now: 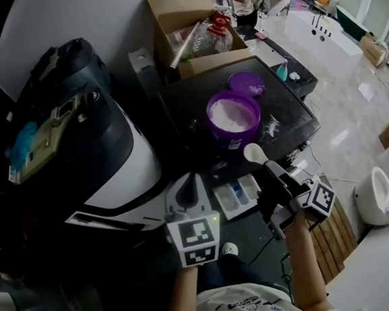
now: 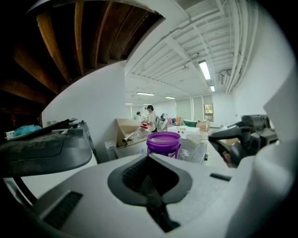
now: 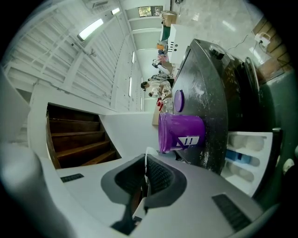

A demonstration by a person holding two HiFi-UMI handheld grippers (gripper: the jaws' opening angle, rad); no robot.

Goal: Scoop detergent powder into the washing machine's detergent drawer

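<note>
A purple tub (image 1: 233, 117) full of white detergent powder stands on a dark top (image 1: 184, 112). The washer's white detergent drawer (image 1: 224, 203) is pulled out just below it, with a blue compartment inside. My right gripper (image 1: 267, 167) is shut on the thin handle of a white scoop (image 1: 254, 153), whose bowl hovers between tub and drawer. In the right gripper view the scoop handle (image 3: 145, 163) sits edge-on in the shut jaws, with the tub (image 3: 181, 132) and drawer (image 3: 249, 148) beyond. My left gripper (image 1: 191, 180) is shut and empty, left of the drawer; the tub (image 2: 164, 142) shows ahead of it.
A black and white washing machine (image 1: 106, 152) fills the left. The purple lid (image 1: 246, 83) and spilled powder (image 1: 271, 128) lie on the dark top. A cardboard box (image 1: 194, 36) of clutter stands behind. A white toilet (image 1: 382, 192) is at the right; people stand far back.
</note>
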